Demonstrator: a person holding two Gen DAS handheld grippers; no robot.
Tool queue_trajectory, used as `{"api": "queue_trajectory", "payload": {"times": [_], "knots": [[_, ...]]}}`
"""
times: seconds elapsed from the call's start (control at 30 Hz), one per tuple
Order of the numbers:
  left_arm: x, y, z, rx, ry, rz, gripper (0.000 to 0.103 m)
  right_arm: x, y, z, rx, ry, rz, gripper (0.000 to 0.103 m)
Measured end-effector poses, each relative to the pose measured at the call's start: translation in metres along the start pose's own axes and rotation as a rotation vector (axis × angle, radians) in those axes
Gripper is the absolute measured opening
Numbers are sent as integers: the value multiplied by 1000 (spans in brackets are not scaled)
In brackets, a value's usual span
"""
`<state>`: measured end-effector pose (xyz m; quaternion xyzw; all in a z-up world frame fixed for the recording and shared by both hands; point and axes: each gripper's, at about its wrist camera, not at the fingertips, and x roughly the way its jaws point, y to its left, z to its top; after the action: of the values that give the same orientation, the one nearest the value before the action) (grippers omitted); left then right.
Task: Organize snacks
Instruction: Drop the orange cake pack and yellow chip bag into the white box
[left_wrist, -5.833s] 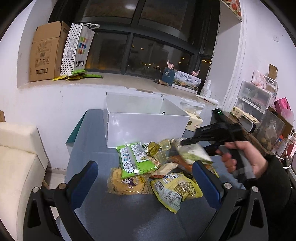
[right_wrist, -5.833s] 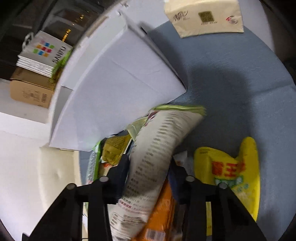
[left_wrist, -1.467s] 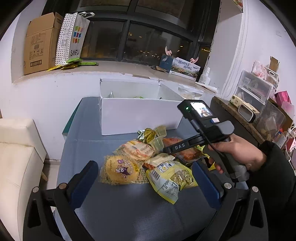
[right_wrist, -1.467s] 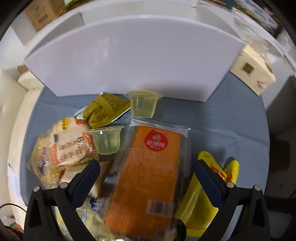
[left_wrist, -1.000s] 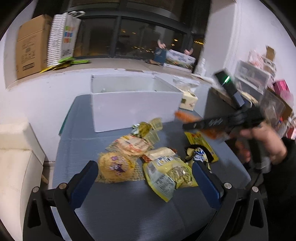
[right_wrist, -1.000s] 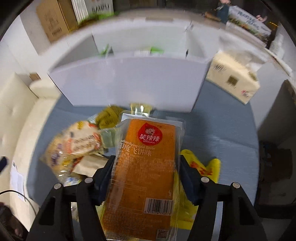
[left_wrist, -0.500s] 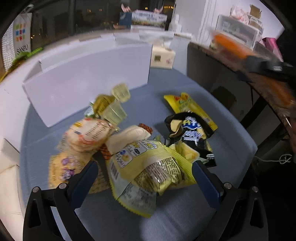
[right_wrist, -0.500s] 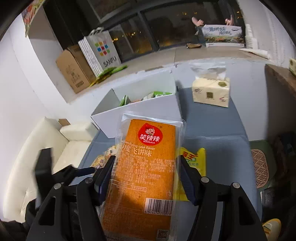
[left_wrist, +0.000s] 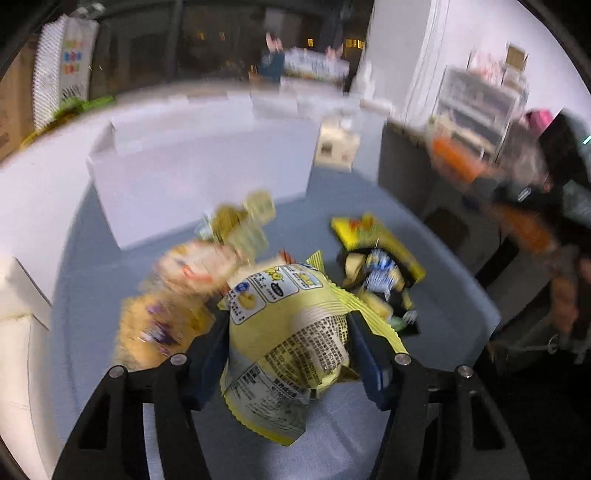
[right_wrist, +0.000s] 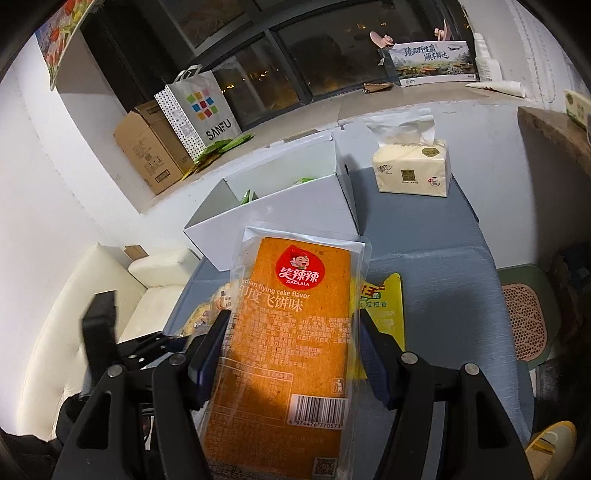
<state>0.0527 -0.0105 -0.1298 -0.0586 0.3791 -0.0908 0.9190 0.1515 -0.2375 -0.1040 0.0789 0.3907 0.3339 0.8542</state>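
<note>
My left gripper (left_wrist: 286, 328) is shut on a pale yellow snack bag (left_wrist: 288, 332) above the blue-grey table (left_wrist: 443, 280); the view is blurred by motion. Loose snacks lie beyond it: a round yellow pack (left_wrist: 155, 325), a black and yellow bag (left_wrist: 380, 273) and jelly cups (left_wrist: 258, 210). My right gripper (right_wrist: 293, 332) is shut on an orange flying-cake pack (right_wrist: 291, 332), held high over the table. The white box (right_wrist: 280, 218) stands at the table's far side with green packs inside (right_wrist: 247, 195). The right gripper with its orange pack shows blurred in the left wrist view (left_wrist: 517, 206).
A tissue pack (right_wrist: 412, 166) sits to the right of the box. A cream sofa (right_wrist: 110, 288) stands left of the table. A cardboard box (right_wrist: 147, 147) and a paper bag (right_wrist: 199, 110) stand on the window sill. A dark side table (right_wrist: 554, 133) is at the right.
My left gripper has dropped onto the pile and shut on the pale yellow bag. My right gripper holds the orange pack about as before, slightly closer to the white box.
</note>
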Motion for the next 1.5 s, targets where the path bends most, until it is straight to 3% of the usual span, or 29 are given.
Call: {"api": "queue_trajectory", "payload": {"times": [0.23,0.43,0.63,0.83,0.97,1.07,1.13,1.17,1.23,1.27,1.5], "knots": [[-61,18,34,-43,-263,43,66,6,7,5,-19,-35,33,69],[-70,42,103,-22,-409,87,66,29,28,47,-105,-52,41,69],[-25,86,184,-72,-387,136,66,61,49,126,-192,-121,34,69],[33,119,225,-105,-288,140,66,126,45,191,-197,-48,-7,69],[49,127,230,-92,-267,171,66,166,32,207,-175,12,-37,69],[63,136,231,-90,-223,179,73,187,27,213,-173,49,-45,69],[70,142,229,-111,-191,191,103,194,25,216,-171,59,-36,77],[73,146,227,-129,-181,196,103,198,23,218,-156,66,-42,91],[76,151,224,-147,-150,179,103,201,19,220,-126,62,-26,93],[76,152,222,-153,-136,172,103,201,18,222,-119,58,-35,102],[46,135,217,-109,-201,160,103,177,23,224,-152,-29,-52,103]]}}
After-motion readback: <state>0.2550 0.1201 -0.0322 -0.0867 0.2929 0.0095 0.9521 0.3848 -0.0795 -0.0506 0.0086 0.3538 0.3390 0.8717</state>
